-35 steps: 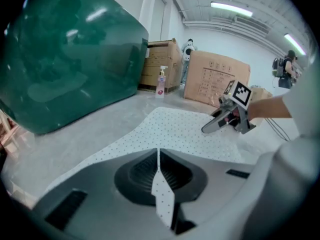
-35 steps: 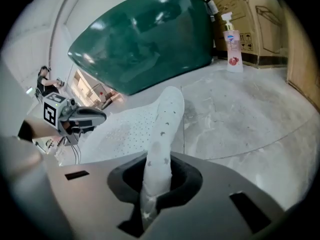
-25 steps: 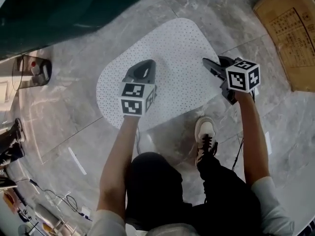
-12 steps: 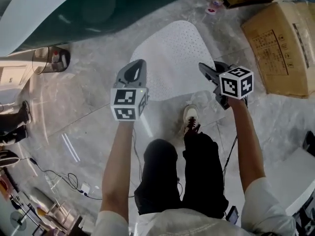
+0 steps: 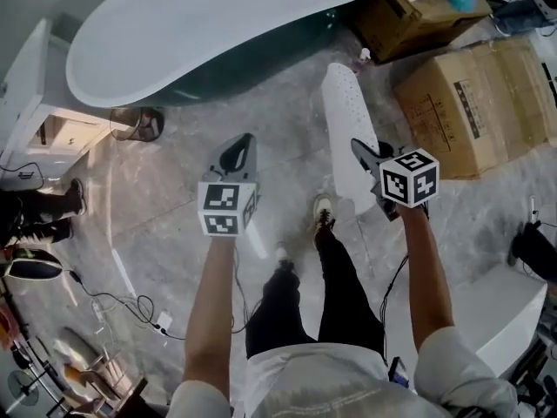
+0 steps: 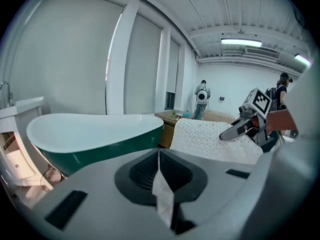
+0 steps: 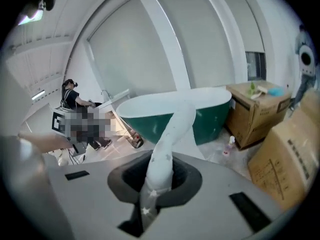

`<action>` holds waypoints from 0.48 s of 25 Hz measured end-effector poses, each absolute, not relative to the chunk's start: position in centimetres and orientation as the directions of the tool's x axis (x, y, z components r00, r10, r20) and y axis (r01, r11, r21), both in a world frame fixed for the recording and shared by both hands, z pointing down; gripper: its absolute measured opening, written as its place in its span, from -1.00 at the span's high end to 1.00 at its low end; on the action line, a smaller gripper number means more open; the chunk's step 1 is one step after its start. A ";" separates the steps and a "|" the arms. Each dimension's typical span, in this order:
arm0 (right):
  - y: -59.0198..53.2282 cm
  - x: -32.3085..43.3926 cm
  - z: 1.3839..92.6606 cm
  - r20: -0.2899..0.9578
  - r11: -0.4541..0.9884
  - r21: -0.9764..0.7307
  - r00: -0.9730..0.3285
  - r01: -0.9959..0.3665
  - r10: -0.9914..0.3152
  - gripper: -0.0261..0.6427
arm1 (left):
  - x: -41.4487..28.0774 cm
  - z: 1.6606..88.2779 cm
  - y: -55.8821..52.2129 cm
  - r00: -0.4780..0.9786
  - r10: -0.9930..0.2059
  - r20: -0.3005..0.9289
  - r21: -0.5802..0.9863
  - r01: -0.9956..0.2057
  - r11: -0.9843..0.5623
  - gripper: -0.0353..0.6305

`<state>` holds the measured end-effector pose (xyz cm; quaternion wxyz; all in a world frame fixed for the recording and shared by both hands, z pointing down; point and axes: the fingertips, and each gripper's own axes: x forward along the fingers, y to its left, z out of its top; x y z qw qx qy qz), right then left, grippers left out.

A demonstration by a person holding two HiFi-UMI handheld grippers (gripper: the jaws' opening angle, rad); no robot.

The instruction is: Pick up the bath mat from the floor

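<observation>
The white dotted bath mat [image 5: 346,129] is off the floor, hanging narrow and edge-on from my right gripper [image 5: 359,149]. That gripper is shut on the mat's near edge. In the right gripper view the mat [image 7: 172,134] rises out of the jaws [image 7: 152,189] and curls forward. From the left gripper view the mat [image 6: 215,139] shows its dotted face, with the right gripper [image 6: 235,131] pinching it. My left gripper [image 5: 244,146] is level with the right one and apart from the mat. Its jaws [image 6: 160,159] are shut on a thin white strip. I cannot tell whether that strip joins the mat.
A green and white bathtub [image 5: 200,24] stands ahead. Cardboard boxes [image 5: 470,111] are stacked at the right, with a small bottle [image 5: 364,56] on the floor beside them. Cables [image 5: 130,307] trail at the lower left. The person's shoes [image 5: 324,212] stand just below the mat.
Both grippers have risen a long way. The mat, which spread flat between them before, has come off the floor and now hangs narrow at the right gripper only.
</observation>
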<state>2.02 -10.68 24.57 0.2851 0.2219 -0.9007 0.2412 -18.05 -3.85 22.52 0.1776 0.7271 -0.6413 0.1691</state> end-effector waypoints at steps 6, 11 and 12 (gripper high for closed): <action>-9.7 4.3 5.7 0.550 0.808 -0.181 -0.739 -0.560 -0.388 0.82 | -17.3 7.1 -0.5 0.142 -0.911 0.388 -0.003 -0.988 -0.155 0.84; -7.3 5.5 -7.1 0.448 0.802 -0.016 -0.722 -0.597 -0.528 0.82 | -15.9 -3.5 2.3 0.158 -0.940 0.301 -0.042 -0.983 -0.178 0.84; -6.6 5.6 -9.1 0.420 0.800 0.014 -0.723 -0.599 -0.549 0.82 | -15.5 -5.4 2.8 0.162 -0.946 0.280 -0.058 -0.981 -0.185 0.84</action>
